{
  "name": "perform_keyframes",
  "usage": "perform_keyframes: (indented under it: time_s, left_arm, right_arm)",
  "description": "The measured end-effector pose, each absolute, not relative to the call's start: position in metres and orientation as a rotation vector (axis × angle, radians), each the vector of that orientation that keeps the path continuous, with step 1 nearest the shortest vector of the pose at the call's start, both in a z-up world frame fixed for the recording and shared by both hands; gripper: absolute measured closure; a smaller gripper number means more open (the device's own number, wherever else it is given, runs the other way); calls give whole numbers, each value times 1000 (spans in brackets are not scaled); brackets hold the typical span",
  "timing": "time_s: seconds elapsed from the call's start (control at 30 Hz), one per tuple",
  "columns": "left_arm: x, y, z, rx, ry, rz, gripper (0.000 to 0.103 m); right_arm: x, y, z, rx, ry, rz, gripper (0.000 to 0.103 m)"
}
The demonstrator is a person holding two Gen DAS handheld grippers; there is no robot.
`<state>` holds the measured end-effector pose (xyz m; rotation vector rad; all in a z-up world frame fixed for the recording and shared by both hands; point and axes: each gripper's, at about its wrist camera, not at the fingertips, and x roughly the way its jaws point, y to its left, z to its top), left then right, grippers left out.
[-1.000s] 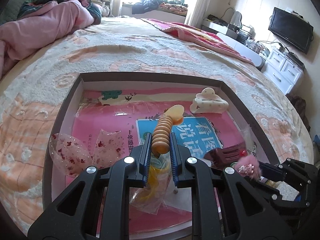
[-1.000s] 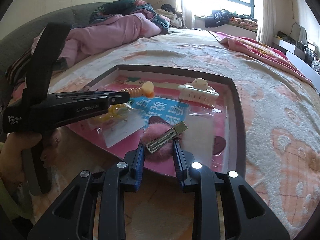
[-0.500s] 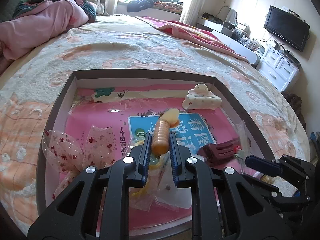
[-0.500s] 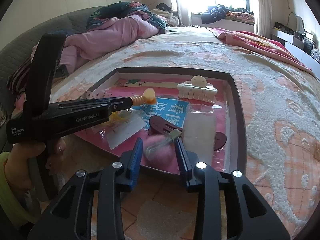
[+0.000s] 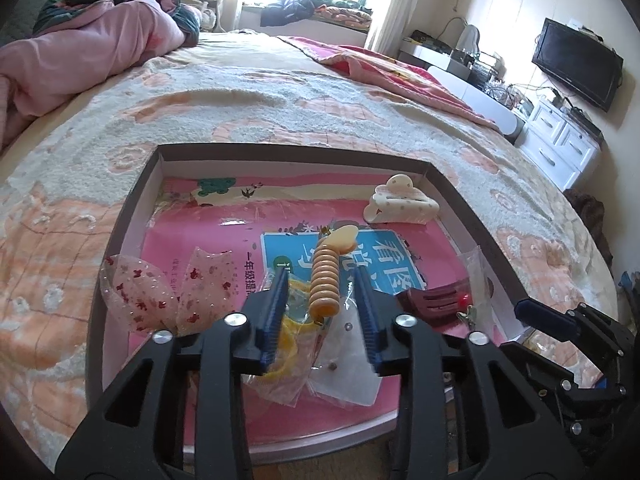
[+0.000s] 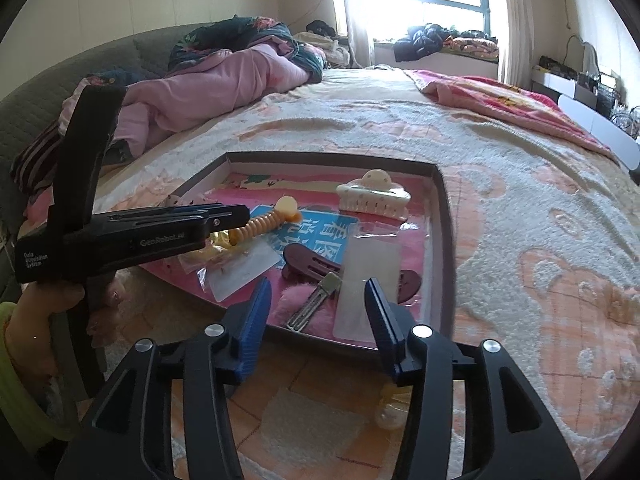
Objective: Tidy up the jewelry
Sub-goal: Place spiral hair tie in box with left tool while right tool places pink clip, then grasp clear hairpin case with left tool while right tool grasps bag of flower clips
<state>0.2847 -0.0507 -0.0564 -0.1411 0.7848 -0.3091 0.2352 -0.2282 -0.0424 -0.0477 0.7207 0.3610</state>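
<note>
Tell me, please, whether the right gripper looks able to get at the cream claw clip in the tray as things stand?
Probably yes: the right gripper, jaws opening and empty, faces the cream claw clip across the tray; only low flat items lie between.

Shallow dark-rimmed tray [image 5: 136, 196] on bed, floor lined with pink-and-blue printed sheet; orange ribbed spiral hair clip [image 5: 325, 285] lying lengthwise mid-tray, rounded end toward far wall; cream dotted claw clip [image 5: 400, 206] near far right corner, teeth down; sheer bow with red specks [image 5: 160, 296] at left side; maroon flat clip [image 6: 310, 260] right of centre; pink fluffy clip with metal bar [image 6: 308, 308] near front rim; clear packets [image 6: 370, 276] beside it.
</note>
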Motion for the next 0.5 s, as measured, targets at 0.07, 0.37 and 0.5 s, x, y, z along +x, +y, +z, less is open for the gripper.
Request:
perform_keyframes:
  time_s: [0.07, 0.37, 0.5]
  left_arm:
    - [283, -50, -54, -143, 779, -306, 66]
    - [270, -42, -37, -153, 739, -278, 38]
    - [261, -40, -26, -153, 710, -274, 23]
  right_arm:
    - [233, -231, -40, -50, 710, 353, 52]
    - [225, -243, -30, -23, 667, 308, 32]
    - [220, -249, -25, -26, 639, 285, 31]
